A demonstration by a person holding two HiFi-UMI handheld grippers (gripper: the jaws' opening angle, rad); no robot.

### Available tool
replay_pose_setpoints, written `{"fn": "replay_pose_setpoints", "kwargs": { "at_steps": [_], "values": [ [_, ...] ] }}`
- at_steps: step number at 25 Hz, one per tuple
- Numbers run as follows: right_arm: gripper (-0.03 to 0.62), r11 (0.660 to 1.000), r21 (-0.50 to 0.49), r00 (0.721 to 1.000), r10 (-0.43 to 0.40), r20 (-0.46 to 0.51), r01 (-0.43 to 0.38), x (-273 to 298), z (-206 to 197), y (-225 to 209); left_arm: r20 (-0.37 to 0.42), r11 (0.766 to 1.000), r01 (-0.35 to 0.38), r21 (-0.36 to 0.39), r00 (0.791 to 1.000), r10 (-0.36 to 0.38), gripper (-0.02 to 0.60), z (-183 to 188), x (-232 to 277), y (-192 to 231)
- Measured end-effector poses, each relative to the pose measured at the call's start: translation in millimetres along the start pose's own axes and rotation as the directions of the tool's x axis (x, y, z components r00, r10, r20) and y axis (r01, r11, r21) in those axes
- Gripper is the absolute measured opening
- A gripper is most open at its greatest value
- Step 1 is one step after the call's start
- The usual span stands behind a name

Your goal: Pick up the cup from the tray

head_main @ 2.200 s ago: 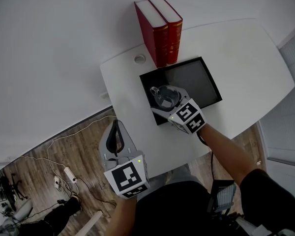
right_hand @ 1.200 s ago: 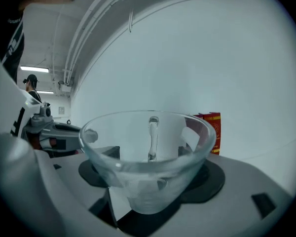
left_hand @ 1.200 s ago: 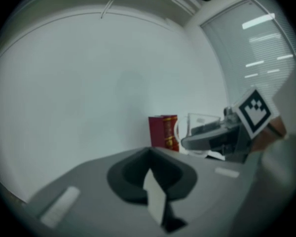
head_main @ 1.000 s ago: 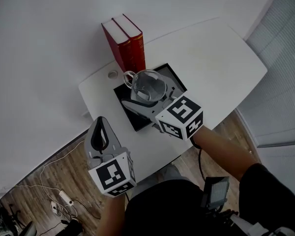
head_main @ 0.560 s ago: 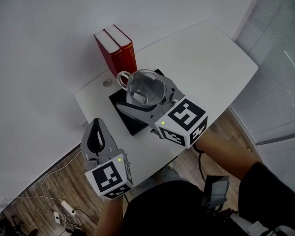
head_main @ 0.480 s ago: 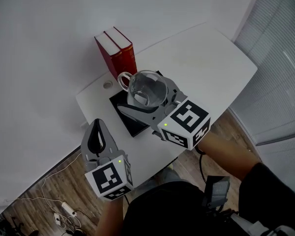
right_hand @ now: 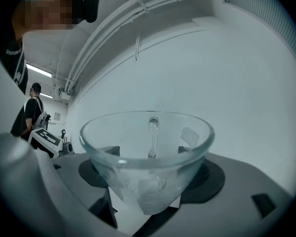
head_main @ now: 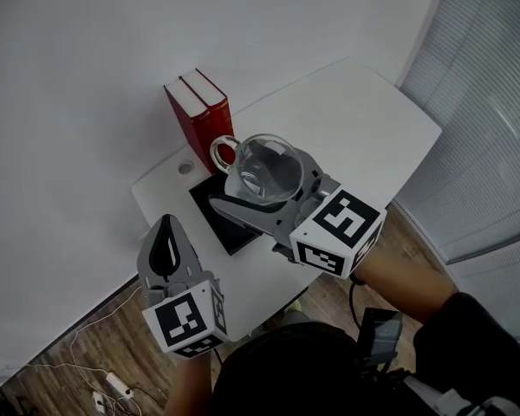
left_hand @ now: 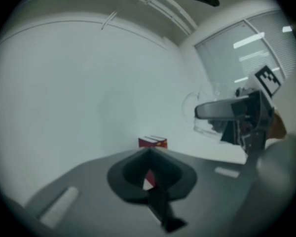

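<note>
A clear glass cup [head_main: 264, 168] with a handle on its far side hangs well above the black tray [head_main: 218, 225], and my right gripper [head_main: 266, 183] is shut on it, one jaw on each side of the bowl. In the right gripper view the cup [right_hand: 147, 154] fills the gap between the jaws, upright and empty. My left gripper [head_main: 165, 248] is off the table's near left edge, shut and holding nothing. From the left gripper view I see the cup [left_hand: 206, 118] held up at the right, above the white table.
Two red books [head_main: 199, 115] stand upright on the white table [head_main: 355, 120] behind the tray. A small round hole [head_main: 185, 168] sits in the tabletop beside them. Window blinds [head_main: 490, 137] run along the right. Cables [head_main: 87, 367] lie on the wooden floor.
The right gripper has lifted the cup off the tray and carried it up towards the head camera. The left gripper has stayed by the table edge.
</note>
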State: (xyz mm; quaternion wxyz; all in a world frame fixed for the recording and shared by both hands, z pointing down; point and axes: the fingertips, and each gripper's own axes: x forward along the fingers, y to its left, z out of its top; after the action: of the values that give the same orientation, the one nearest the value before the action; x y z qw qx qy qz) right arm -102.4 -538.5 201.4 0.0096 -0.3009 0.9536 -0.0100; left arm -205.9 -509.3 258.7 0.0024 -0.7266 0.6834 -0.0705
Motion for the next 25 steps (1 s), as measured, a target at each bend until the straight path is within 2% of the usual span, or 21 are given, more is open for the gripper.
{"fn": "replay_pose_setpoints", "kwargs": {
  "at_steps": [10,25],
  "values": [
    [0.402,0.999,0.001,0.999,-0.043,0.032,0.043,-1.6,9.9,-13.5,0.015,0.999,0.032,0.005,0.999,-0.032,0.004,8.6,11.5,-11.1],
    [0.403,0.999,-0.021,0.998,-0.045,0.047,0.046,4.2,16.3,-21.2,0.034,0.999,0.052,0.010,0.998,-0.052,0.003,15.7,25.5,-14.9]
  ]
}}
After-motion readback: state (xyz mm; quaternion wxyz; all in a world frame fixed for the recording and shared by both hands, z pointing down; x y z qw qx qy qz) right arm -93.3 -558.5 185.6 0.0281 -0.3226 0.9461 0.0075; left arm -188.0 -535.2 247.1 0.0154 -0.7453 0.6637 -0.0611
